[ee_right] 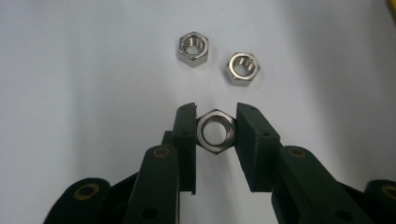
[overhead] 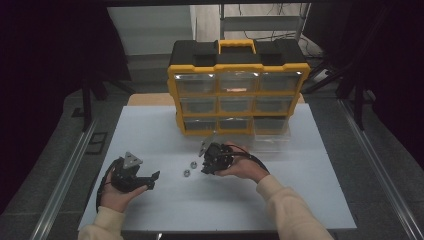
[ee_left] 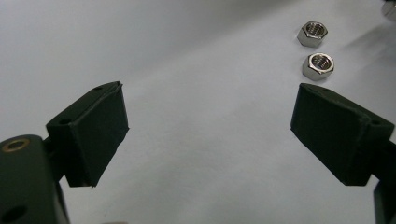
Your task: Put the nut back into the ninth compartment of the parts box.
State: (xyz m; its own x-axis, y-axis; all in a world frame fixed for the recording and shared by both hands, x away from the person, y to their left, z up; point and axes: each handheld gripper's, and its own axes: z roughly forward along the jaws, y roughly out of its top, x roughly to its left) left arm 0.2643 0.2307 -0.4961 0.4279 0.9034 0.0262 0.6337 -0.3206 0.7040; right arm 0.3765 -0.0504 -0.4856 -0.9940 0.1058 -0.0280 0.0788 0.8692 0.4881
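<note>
I count three steel hex nuts on the white table (overhead: pixel 150 210), all in front of the yellow-and-black drawer organizer (overhead: pixel 238 90), which stands upright at the far side of the sheet.

One held nut (ee_right: pixel 215 129) sits between the pads of my right hand-held gripper (ee_right: pixel 215 130). The jaws are drawn in on its flats from both sides, so I read it as clamped; the nut faces the camera with its bore open. In the high view this gripper (overhead: pixel 204 167) lies just in front of the organizer's lower drawers, pointing toward the left side of the sheet.

Two loose nuts lie flat on the table beyond the clamped one. In the right gripper view the left loose nut (ee_right: pixel 193 47) and the right loose nut (ee_right: pixel 243 68) rest near each other but apart, neither touching the held nut. From above, they show as two small bright spots (overhead: pixel 192 163) (overhead: pixel 186 173) between my two grippers, nearer the organizer than the left one is.

My left hand-held gripper (overhead: pixel 152 180) rests farther from the organizer, at the near left of the sheet, cupped in the left hand (overhead: pixel 117 192). Its jaws stand wide apart with only bare table between them; in the left gripper view (ee_left: pixel 210 130) the same two loose nuts lie just past its right pad (ee_left: pixel 341 133).

The organizer has nine clear drawers in three rows of three, one black-and-yellow handle on top. The lower right drawer sits pulled forward.
</note>
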